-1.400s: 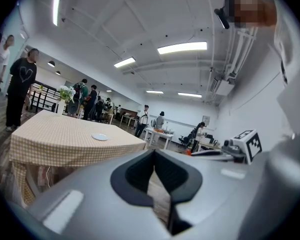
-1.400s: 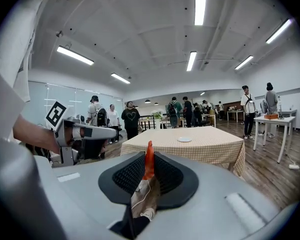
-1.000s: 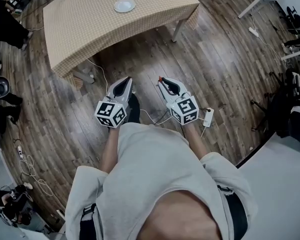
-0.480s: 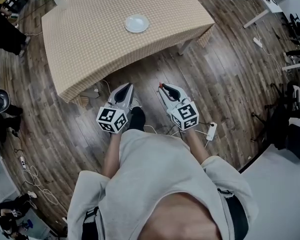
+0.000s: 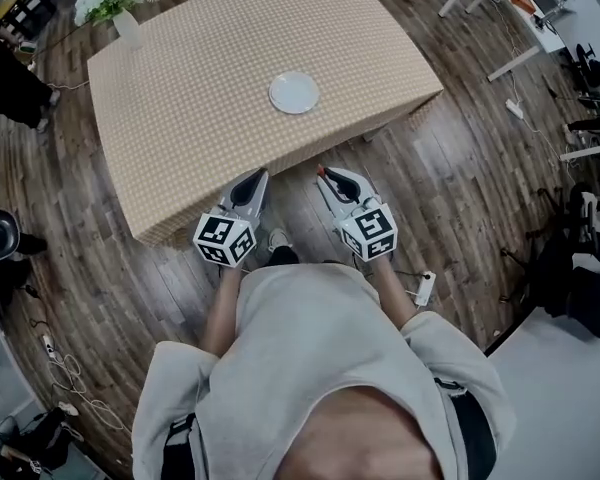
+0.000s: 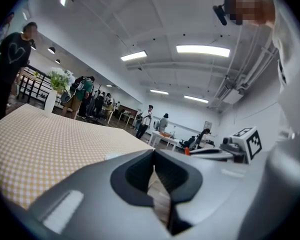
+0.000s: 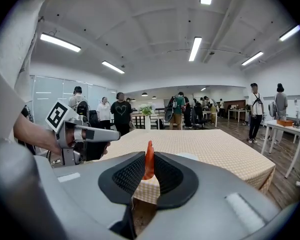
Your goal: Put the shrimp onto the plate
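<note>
A small white plate (image 5: 294, 92) lies on the checked tan table (image 5: 200, 78), toward its near right part. My right gripper (image 5: 323, 174) is held just short of the table's near edge, shut on an orange-red shrimp (image 7: 149, 159) that sticks up between its pads. The shrimp's tip (image 5: 321, 171) shows red in the head view. My left gripper (image 5: 259, 175) is beside it to the left, jaws shut with nothing between them. In the right gripper view the left gripper (image 7: 87, 134) shows at the left and the table (image 7: 215, 149) lies ahead.
A vase of flowers (image 5: 112, 6) stands at the table's far left corner. Cables and a power strip (image 5: 423, 288) lie on the wooden floor by my feet. Desks and chairs (image 5: 580, 118) stand at the right; several people stand beyond the table (image 7: 121, 111).
The table and plate have come closer in the head view as I walked toward them. Both grippers kept their hold and their place in front of my body.
</note>
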Demonstrator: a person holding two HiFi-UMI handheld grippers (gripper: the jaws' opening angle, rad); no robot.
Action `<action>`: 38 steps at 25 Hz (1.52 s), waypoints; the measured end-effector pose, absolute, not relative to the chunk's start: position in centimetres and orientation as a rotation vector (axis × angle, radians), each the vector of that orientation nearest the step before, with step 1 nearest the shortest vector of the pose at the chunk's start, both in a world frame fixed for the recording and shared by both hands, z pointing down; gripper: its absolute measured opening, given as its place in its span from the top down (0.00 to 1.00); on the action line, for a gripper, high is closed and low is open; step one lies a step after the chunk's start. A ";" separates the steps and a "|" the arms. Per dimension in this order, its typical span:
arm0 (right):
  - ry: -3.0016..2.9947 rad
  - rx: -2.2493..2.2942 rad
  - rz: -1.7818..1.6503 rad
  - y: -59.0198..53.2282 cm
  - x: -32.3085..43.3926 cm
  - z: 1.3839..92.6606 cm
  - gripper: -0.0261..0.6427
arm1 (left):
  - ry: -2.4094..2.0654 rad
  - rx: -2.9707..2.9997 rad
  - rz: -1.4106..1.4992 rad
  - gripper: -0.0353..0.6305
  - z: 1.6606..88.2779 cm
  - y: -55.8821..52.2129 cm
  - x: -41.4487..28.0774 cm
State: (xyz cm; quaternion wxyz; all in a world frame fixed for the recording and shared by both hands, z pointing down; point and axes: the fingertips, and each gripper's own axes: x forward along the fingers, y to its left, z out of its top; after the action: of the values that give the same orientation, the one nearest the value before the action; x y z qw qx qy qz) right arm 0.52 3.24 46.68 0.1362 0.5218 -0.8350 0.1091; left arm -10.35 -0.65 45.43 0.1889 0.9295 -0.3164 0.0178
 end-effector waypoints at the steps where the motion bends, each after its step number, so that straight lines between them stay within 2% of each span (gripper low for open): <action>1: -2.417 1.515 0.319 2.6 0.5 46.6 0.88 | -0.885 2.617 0.050 0.93 45.3 -1.4 -10.3; 16: -2.418 1.498 0.369 -4.9 2.1 48.3 0.88 | -0.882 2.573 0.090 0.93 47.5 -8.5 -8.4; 38: -2.607 1.268 0.324 -20.0 11.8 47.5 0.88 | -1.161 2.519 0.084 0.93 46.0 -21.9 1.0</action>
State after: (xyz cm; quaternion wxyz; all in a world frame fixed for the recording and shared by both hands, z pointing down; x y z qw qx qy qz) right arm 11.83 -20.02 47.46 0.1119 0.4319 -0.8881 0.1104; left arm 0.99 -21.86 46.01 0.1822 0.8926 -0.4113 0.0296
